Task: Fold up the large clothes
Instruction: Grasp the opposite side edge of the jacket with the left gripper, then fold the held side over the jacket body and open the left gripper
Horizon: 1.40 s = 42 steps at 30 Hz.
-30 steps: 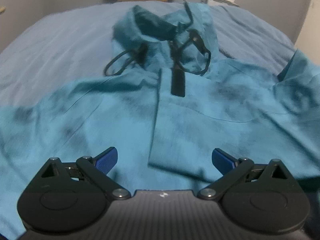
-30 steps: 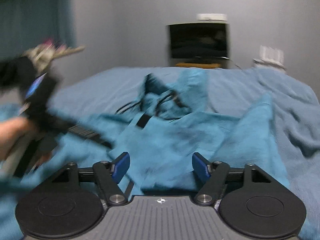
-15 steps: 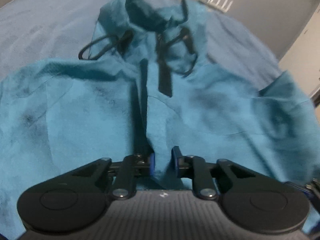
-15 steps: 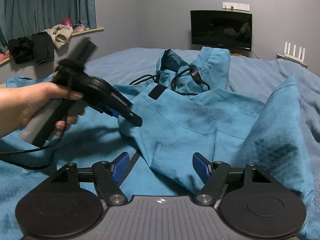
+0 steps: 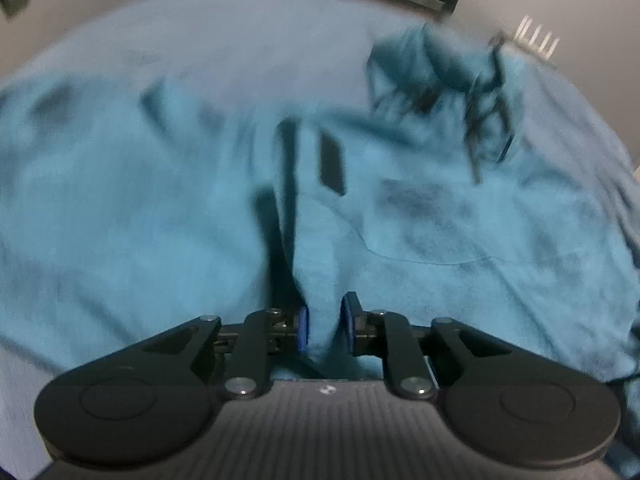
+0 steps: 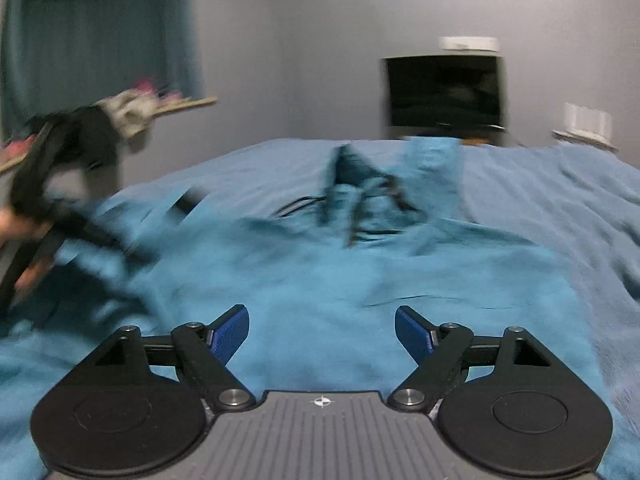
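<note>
A large teal hooded jacket [image 5: 460, 224] lies spread on the bed, hood and black drawcords [image 5: 480, 120] at the far end. It also shows in the right wrist view [image 6: 360, 280]. My left gripper [image 5: 323, 328] is shut on the jacket's front placket edge, which rises in a ridge from between the blue pads. My right gripper [image 6: 322, 332] is open and empty, low over the jacket's body. The left gripper and the hand holding it show blurred at the left of the right wrist view [image 6: 44, 208].
A blue bedspread [image 6: 560, 184] covers the bed under the jacket. A dark TV [image 6: 444, 92] stands against the far wall, a white router [image 6: 588, 124] to its right. Clothes lie piled on a shelf [image 6: 132, 108] under curtains at left.
My left gripper, shut on the front edge, has pulled it to the left across the jacket. My right gripper stays open and has swung toward the jacket's middle. Both views are motion-blurred.
</note>
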### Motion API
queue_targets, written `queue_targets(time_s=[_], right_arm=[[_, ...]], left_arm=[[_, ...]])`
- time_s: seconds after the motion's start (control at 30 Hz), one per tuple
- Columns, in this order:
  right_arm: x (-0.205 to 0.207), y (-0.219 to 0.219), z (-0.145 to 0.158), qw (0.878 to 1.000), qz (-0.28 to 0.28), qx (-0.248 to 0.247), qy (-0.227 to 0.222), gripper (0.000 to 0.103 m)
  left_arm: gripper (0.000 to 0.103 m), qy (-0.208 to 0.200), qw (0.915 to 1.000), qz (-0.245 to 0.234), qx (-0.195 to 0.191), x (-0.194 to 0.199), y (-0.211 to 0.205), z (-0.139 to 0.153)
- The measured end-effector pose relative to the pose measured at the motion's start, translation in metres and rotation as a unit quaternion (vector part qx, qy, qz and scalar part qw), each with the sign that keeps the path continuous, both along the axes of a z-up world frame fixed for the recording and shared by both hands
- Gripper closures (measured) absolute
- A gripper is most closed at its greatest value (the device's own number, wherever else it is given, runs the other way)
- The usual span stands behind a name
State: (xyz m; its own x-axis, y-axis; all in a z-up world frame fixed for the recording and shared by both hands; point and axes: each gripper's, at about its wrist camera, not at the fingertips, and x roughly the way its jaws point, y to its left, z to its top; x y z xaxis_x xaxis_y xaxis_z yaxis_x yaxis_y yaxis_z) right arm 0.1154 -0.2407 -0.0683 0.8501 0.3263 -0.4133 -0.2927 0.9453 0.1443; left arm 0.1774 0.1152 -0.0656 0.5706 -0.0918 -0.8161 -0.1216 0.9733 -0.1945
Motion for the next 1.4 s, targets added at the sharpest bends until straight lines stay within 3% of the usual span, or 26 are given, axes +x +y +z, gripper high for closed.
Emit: queue_targets(time_s=[0.1,0.2,0.27,0.37,0.5,0.6,0.7,0.83,0.93,1.4], right_arm=[[0.007,-0.026,-0.004,0.995,-0.089,0.038,0.029,0.021],[0.012,-0.047,-0.012,0.987,-0.139,0.066,0.053,0.022],[0.014,-0.053,-0.019,0.983,-0.153,0.075,0.069,0.022],[0.015,-0.046,-0.023,0.984,-0.151,0.054,0.074,0.021],[0.019,-0.024,-0.03,0.989,-0.123,0.006,0.076,0.014],[0.024,-0.009,-0.034,0.988,-0.113,-0.036,0.099,0.007],[0.033,0.002,-0.045,0.983,-0.11,-0.07,0.13,0.0],[0.04,0.015,-0.056,0.976,-0.114,-0.11,0.151,0.0],[0.044,0.015,-0.061,0.975,-0.118,-0.104,0.159,0.0],[0.045,0.003,-0.063,0.978,-0.133,-0.072,0.141,0.0]], left_arm=[[0.078,-0.027,0.9995,0.007,0.014,-0.009,-0.002,0.003],[0.066,-0.068,0.9957,0.022,0.059,-0.015,-0.006,0.014],[0.043,-0.109,0.99,0.024,0.086,-0.02,-0.011,0.028],[0.028,-0.14,0.9859,-0.016,0.091,-0.019,-0.024,0.034],[0.026,-0.095,0.9861,-0.082,0.109,-0.006,-0.047,0.004],[0.026,-0.056,0.9835,-0.09,0.147,0.005,-0.057,-0.027],[0.023,-0.031,0.9836,-0.094,0.151,0.012,-0.055,-0.048],[0.008,-0.033,0.9848,-0.1,0.138,0.012,-0.05,-0.055],[0.0,-0.027,0.9833,-0.109,0.144,0.012,-0.054,-0.059],[0.0,-0.015,0.9846,-0.108,0.137,0.008,-0.055,-0.061]])
